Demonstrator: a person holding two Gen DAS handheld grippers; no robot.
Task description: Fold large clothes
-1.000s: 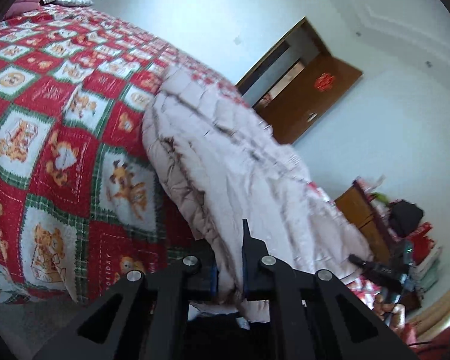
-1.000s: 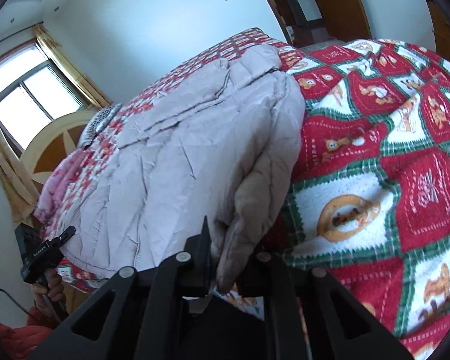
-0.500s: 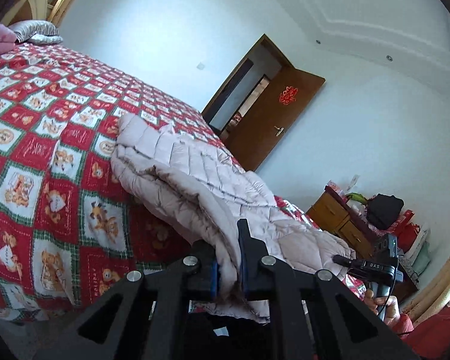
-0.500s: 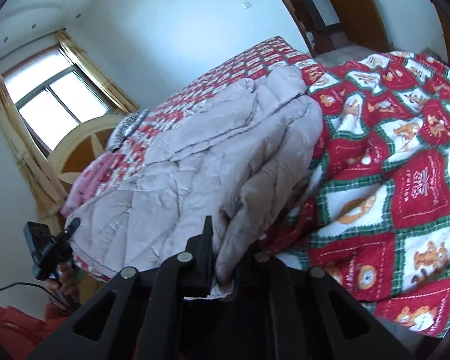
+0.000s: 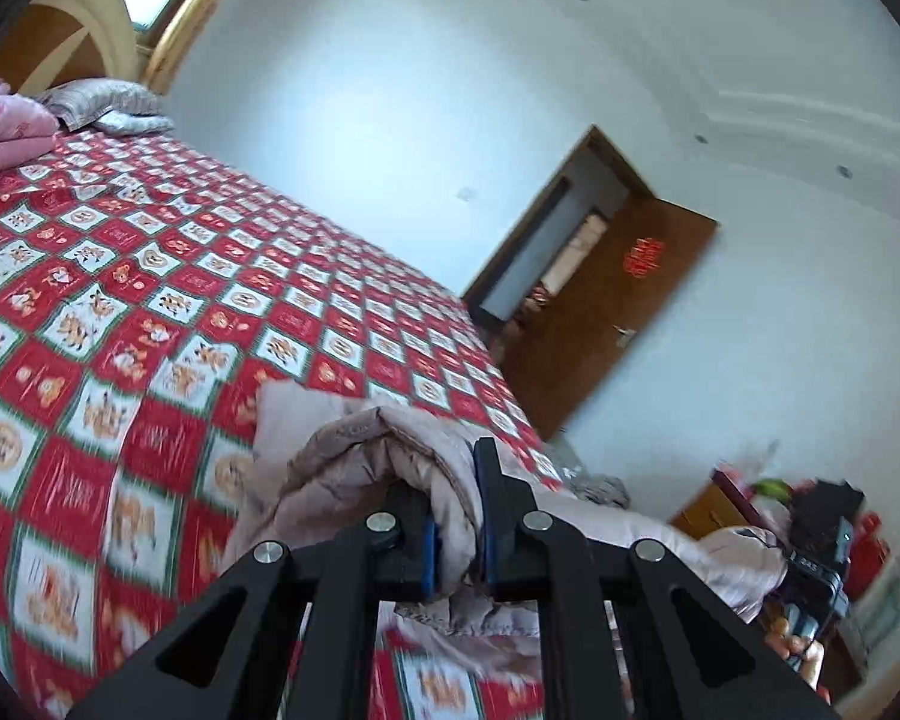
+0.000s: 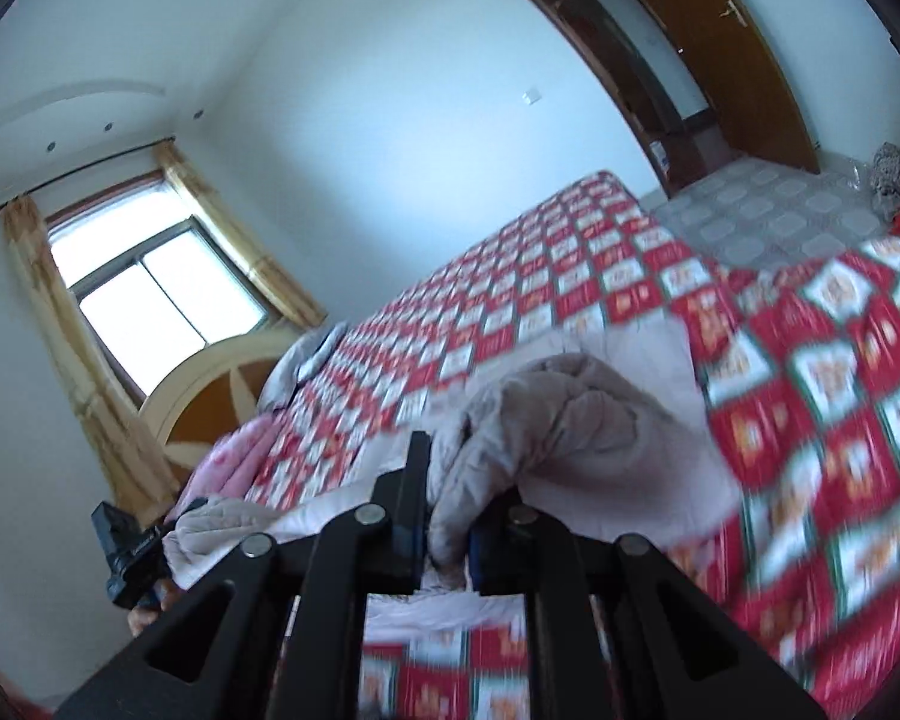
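Observation:
A pale beige quilted down coat lies bunched on a bed with a red, green and white checked bedspread. My left gripper is shut on a fold of the coat's edge and holds it above the bed. My right gripper is shut on another fold of the same coat, also lifted. The coat folds over itself ahead of both grippers. The right gripper also shows in the left wrist view, and the left gripper in the right wrist view. Both views are motion-blurred.
Pink and grey pillows lie at the headboard under a window. A brown door stands open past the bed's far corner. A wooden cabinet with clutter stands at the right. Tiled floor lies beyond the bed.
Both grippers have lifted and carried the held coat edge forward over the bed, so the spread-out coat now bunches and doubles over itself. Both views have tilted up.

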